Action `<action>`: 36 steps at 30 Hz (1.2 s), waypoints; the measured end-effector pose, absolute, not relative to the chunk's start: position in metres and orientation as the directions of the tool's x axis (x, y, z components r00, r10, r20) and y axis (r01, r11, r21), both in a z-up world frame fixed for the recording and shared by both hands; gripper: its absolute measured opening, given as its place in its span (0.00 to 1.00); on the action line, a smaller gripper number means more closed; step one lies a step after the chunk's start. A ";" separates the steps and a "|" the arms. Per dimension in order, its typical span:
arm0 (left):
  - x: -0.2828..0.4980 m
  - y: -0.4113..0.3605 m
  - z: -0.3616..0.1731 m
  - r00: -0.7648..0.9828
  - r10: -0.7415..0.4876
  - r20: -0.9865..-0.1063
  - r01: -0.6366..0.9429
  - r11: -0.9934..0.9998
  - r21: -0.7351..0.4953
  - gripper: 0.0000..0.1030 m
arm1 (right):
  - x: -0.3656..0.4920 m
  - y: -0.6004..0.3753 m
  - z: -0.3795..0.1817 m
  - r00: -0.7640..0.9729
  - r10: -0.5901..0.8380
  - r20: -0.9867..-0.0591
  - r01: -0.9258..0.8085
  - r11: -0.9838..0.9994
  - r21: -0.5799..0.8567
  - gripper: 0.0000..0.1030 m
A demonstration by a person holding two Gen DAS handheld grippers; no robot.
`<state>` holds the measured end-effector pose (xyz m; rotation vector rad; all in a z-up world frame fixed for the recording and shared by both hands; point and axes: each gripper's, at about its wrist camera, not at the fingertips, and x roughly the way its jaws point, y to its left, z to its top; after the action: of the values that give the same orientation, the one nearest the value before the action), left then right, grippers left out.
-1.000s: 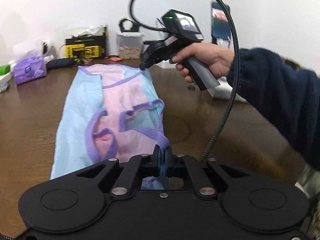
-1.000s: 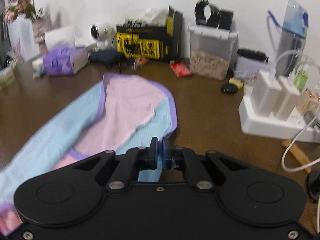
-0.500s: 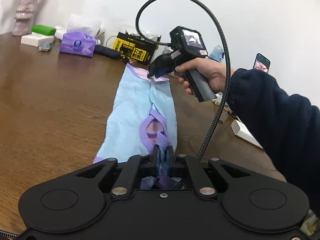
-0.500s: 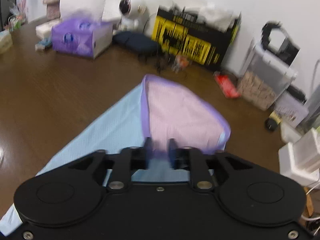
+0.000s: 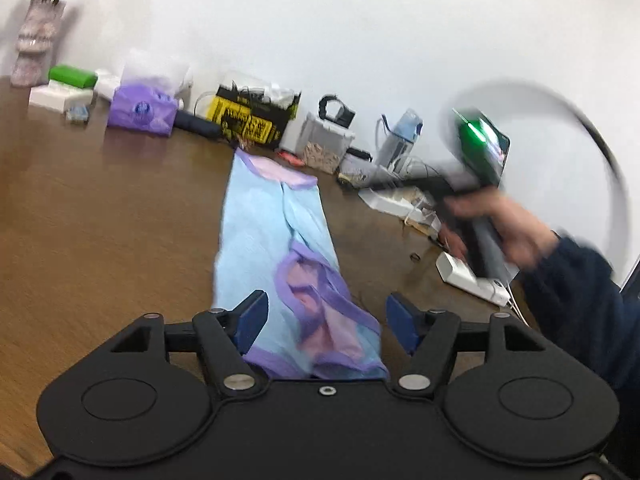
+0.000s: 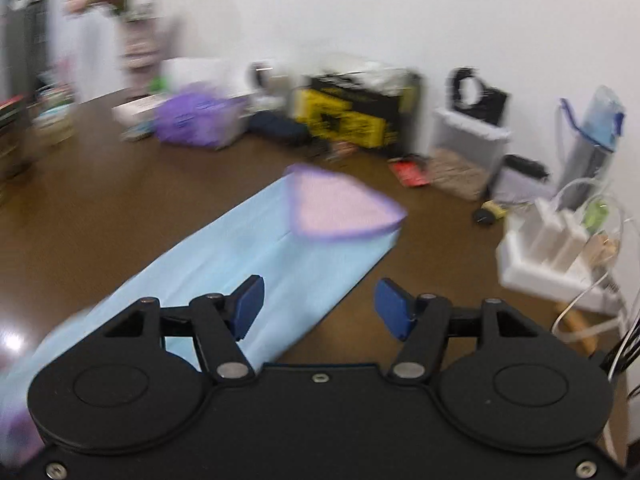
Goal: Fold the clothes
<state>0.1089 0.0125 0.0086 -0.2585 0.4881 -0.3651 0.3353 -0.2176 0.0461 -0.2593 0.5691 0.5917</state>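
The brown wooden tabletop (image 5: 100, 248) is stretching wide and bare to the left of the left hand-held gripper (image 5: 322, 318), while its far edge against the white wall is carrying a crowded row of clutter. The long light-blue mesh garment with purple trim and pink lining (image 5: 272, 240) is lying flat as a narrow folded strip, running straight ahead from between the left hand-held gripper's blue pads toward that clutter; its near end is sitting just below the wide-open jaws, which are gripping nothing. The right hand-held gripper (image 6: 318, 306) is likewise gaping wide and holding nothing, with the garment's long edge passing beneath its left pad and bare wood lying ahead on its right. A black-and-yellow printed box (image 6: 352, 116) is standing beyond; its lettering is too blurred to read. A purple tissue pack (image 5: 142, 110) is sitting far left.
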 end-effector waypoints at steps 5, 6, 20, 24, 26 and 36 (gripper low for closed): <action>0.121 0.017 0.005 0.768 -0.441 -0.465 0.409 0.896 -0.175 0.63 | 0.246 -0.231 0.011 0.527 0.587 -0.615 -0.686 0.721 0.100 0.66; 0.124 0.014 0.002 0.749 -0.450 -0.486 0.441 0.886 -0.142 0.63 | 0.228 -0.233 0.004 0.526 0.604 -0.599 -0.665 0.731 0.154 0.66; 0.147 -0.011 -0.025 0.708 -0.313 -0.633 0.347 0.935 -0.075 0.42 | 0.175 -0.213 -0.015 0.670 0.529 -0.520 -0.439 0.848 0.297 0.10; 0.135 -0.016 -0.026 0.709 -0.331 -0.623 0.356 0.930 -0.090 0.42 | 0.157 -0.199 0.017 0.692 0.542 -0.477 -0.542 0.826 0.153 0.10; 0.130 -0.013 -0.025 0.709 -0.354 -0.610 0.363 0.925 -0.114 0.42 | 0.156 -0.180 0.021 0.648 0.555 -0.522 -0.619 0.783 0.064 0.10; 0.119 0.037 0.007 0.702 -0.431 -0.567 0.434 0.890 -0.139 0.63 | 0.152 -0.136 0.004 0.495 0.568 -0.657 -0.789 0.611 -0.067 0.17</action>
<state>0.1187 0.0367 0.0068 0.0054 0.6293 -0.4811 0.1521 -0.1355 0.0040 -0.3860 0.6370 0.8470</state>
